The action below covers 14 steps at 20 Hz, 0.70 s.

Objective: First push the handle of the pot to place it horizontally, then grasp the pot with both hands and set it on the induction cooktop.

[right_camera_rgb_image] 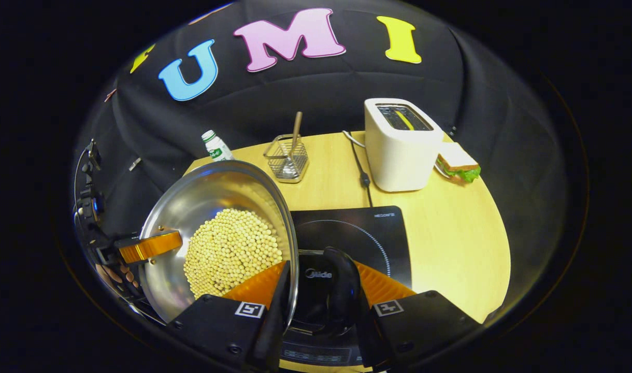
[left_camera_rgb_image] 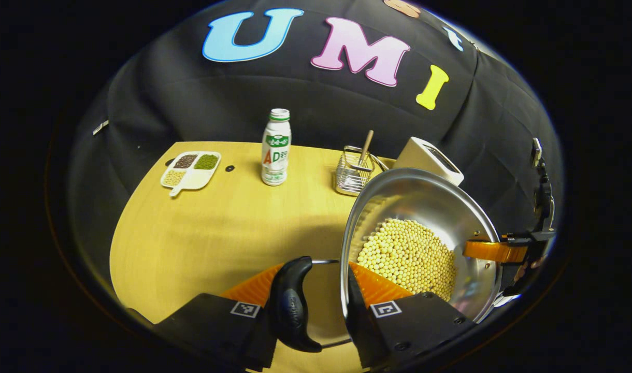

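Right gripper view: both grippers' fingers clamp the pot beside toaster, basket.

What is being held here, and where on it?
The pot, full of beans, is held on opposite sides: the left gripper at the rim by one black side handle, the right gripper at the rim by the other.

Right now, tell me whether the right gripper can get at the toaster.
Probably not: the right gripper is clamped on the pot, which the left gripper also holds. The way over the cooktop to the toaster looks free, but it must let go first.
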Motion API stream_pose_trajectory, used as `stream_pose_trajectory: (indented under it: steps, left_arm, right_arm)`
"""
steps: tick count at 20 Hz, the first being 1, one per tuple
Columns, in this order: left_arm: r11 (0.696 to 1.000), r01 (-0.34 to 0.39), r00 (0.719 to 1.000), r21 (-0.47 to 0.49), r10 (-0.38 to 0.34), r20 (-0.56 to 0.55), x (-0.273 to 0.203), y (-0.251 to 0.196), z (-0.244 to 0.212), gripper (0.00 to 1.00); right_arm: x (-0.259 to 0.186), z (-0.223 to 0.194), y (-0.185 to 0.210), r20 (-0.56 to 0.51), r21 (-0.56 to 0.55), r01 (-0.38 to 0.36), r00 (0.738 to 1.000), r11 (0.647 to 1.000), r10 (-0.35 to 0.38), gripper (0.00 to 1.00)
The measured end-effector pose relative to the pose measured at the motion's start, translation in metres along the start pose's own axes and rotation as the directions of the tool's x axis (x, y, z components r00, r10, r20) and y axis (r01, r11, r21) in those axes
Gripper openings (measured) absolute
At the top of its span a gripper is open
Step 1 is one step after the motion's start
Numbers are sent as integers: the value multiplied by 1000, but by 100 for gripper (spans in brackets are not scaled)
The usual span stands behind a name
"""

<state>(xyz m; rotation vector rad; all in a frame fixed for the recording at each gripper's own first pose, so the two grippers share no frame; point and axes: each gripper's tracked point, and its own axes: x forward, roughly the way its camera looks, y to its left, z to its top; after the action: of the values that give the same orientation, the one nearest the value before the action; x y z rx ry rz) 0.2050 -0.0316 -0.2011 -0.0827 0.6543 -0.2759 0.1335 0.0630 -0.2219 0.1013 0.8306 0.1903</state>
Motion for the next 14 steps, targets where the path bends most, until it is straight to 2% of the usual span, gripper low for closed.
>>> stream_pose_trajectory:
  steps: [3,4,5,14]
  left_arm:
    - [1000,10,1000,-4,-10,-7,16,-25,-4,62]
    - [1000,12,1000,-5,-13,-9,21,-32,-5,62]
    - [1000,14,1000,-6,-14,-12,26,-40,-7,62]
    - [1000,21,999,-4,-21,-43,63,-78,-21,62]
  right_arm:
    - [0,1,-27,-4,0,9,1000,1000,-9,61]
    - [1,1,-37,-8,1,12,1000,1000,-12,57]
    - [2,0,-45,-11,4,15,1000,1000,-15,61]
    - [15,-8,-95,-44,24,28,999,999,-27,61]
